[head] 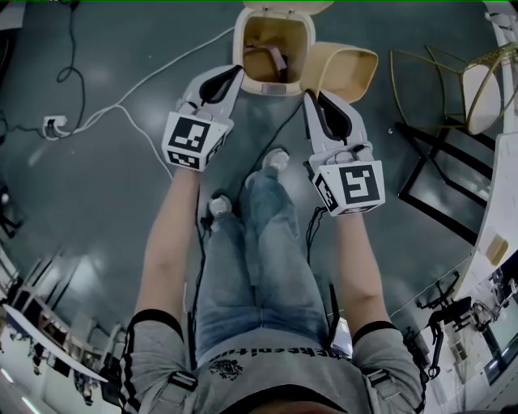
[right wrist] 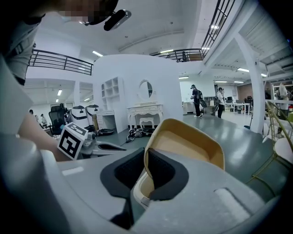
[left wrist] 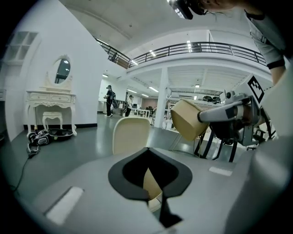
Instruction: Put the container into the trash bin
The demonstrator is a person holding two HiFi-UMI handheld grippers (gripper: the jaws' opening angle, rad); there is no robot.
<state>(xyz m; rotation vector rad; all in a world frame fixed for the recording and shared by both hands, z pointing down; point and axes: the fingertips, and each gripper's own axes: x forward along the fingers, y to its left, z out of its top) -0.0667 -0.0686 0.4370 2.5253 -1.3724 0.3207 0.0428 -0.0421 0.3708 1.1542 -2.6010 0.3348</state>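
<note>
A cream trash bin stands on the floor ahead of my feet with its lid flipped up; something dark lies inside. My right gripper is shut on the rim of a tan tub-shaped container, held tilted in the air just right of the bin's opening. In the right gripper view the container fills the space ahead of the right gripper. My left gripper is shut and holds nothing, its tip by the bin's front left rim. The left gripper view shows the container and the bin's lid.
A white cable runs across the grey floor to a power strip at the left. A gold wire-frame chair and a black frame stand at the right. My shoes are just below the bin. A white dressing table stands far left.
</note>
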